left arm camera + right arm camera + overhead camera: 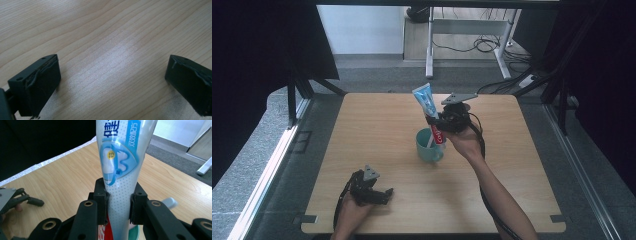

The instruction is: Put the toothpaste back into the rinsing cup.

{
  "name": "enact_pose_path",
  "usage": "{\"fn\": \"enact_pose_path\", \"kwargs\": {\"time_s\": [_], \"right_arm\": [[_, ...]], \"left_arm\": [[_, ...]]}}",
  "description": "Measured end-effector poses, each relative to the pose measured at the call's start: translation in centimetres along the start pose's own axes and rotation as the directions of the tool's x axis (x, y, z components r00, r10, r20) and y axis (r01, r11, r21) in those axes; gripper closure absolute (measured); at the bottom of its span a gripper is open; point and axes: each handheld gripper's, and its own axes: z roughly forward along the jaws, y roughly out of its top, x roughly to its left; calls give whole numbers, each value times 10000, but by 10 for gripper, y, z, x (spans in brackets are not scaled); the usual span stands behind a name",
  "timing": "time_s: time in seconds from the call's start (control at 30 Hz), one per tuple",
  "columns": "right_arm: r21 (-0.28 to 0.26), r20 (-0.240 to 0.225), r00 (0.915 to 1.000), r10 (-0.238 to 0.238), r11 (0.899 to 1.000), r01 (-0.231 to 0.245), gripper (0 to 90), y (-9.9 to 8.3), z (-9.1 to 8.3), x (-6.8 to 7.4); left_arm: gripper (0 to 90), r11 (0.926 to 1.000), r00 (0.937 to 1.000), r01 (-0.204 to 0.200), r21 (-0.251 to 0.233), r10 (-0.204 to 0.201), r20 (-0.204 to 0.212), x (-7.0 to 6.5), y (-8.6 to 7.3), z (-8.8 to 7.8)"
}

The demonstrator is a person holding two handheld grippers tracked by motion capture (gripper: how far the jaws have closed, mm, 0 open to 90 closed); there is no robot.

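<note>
Right tongs (435, 121) clamp a toothpaste tube (428, 111) upright, its lower end inside the teal mug (429, 147) at mid-worktop (362, 130). Left tongs (379, 194) rest apart on the wood, empty. Released off-centre, the tall tube could likely lean and tip the mug.

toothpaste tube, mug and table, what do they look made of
Toothpaste tube: looks like soft glossy plastic laminate, with printed graphics and a sheen.
Mug: teal, smooth, probably glazed ceramic, though plastic can't be ruled out.
Table: pale wood grain with a matte finish, likely laminate or veneer over board.
</note>
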Motion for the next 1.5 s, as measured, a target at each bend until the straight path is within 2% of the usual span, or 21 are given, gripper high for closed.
{"fn": "enact_pose_path", "kwargs": {"time_s": [0.73,1.1,1.5], "right_arm": [[-260,127,9998,-150,9995,153,724,12,29,0],[-329,145,9997,-207,9992,212,724,1,46,1],[-287,198,9996,-193,9994,199,723,-14,54,-1]], "left_arm": [[1,10000,10000,28,-15,-28,9,0,0,0],[1,10000,10000,10,22,-10,7,0,0,0],[0,10000,10000,10,25,-10,7,0,0,0]]}}
